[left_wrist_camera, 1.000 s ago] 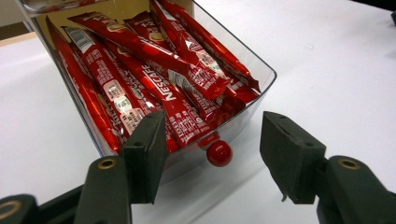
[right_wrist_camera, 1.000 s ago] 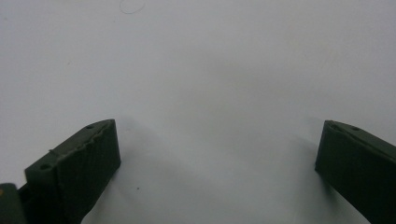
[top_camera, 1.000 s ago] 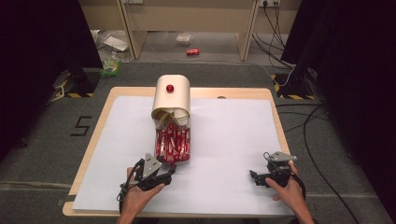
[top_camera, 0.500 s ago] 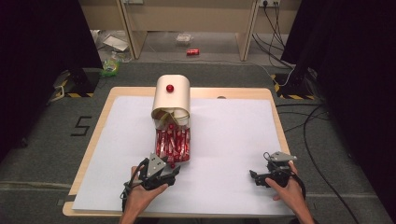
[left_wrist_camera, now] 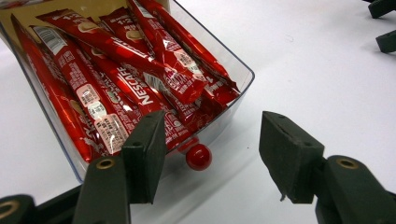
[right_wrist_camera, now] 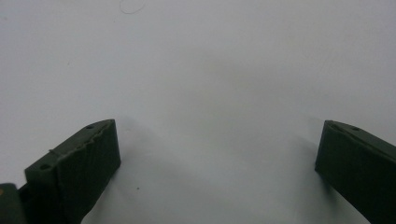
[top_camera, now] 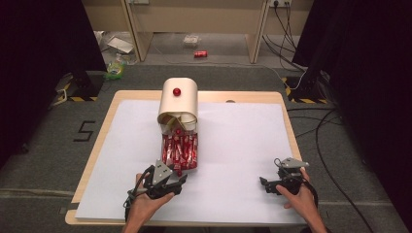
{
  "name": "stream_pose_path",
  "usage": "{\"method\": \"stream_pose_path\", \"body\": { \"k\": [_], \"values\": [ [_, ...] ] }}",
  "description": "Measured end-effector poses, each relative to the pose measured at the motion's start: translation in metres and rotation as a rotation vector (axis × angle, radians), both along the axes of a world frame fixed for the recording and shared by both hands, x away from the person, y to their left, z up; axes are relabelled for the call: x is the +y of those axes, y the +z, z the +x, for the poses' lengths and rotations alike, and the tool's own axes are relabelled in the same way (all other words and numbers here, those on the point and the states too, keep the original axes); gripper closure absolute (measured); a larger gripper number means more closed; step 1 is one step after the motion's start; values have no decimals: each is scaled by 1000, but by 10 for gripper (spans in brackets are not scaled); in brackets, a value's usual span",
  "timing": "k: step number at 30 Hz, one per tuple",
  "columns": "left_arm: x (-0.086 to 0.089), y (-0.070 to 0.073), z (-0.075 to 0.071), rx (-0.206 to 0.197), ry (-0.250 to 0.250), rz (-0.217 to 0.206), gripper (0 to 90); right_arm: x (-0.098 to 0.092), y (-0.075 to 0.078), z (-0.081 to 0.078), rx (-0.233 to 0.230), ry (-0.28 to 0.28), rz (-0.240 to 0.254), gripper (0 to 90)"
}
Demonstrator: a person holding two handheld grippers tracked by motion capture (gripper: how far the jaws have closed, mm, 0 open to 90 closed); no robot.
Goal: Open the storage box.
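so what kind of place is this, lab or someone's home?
Most likely a lab or recording workspace, not a home: a wooden table covered with a white sheet, black curtains on both sides, hazard-striped stand bases and loose cables across the grey carpet.

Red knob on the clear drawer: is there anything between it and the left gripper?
Nothing visible does. The red knob sits just ahead of the open left gripper, and bare white table lies between its jaws; the sachets stay inside the clear drawer.
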State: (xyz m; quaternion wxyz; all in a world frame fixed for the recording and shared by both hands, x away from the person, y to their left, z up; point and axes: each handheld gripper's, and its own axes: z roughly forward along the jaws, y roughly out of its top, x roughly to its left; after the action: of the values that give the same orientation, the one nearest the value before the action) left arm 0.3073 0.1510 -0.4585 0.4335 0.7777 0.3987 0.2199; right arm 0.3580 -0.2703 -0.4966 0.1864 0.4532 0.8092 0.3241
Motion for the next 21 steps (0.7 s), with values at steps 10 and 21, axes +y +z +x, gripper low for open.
{"method": "stream_pose_path", "body": {
  "k": [10,21],
  "values": [
    [1,3,0,30,-8,-1,411,0,0,0,0,-1,1,5],
    [6,3,6,16,19,-24,348,0,0,0,1,-2,2,5]
  ]
}}
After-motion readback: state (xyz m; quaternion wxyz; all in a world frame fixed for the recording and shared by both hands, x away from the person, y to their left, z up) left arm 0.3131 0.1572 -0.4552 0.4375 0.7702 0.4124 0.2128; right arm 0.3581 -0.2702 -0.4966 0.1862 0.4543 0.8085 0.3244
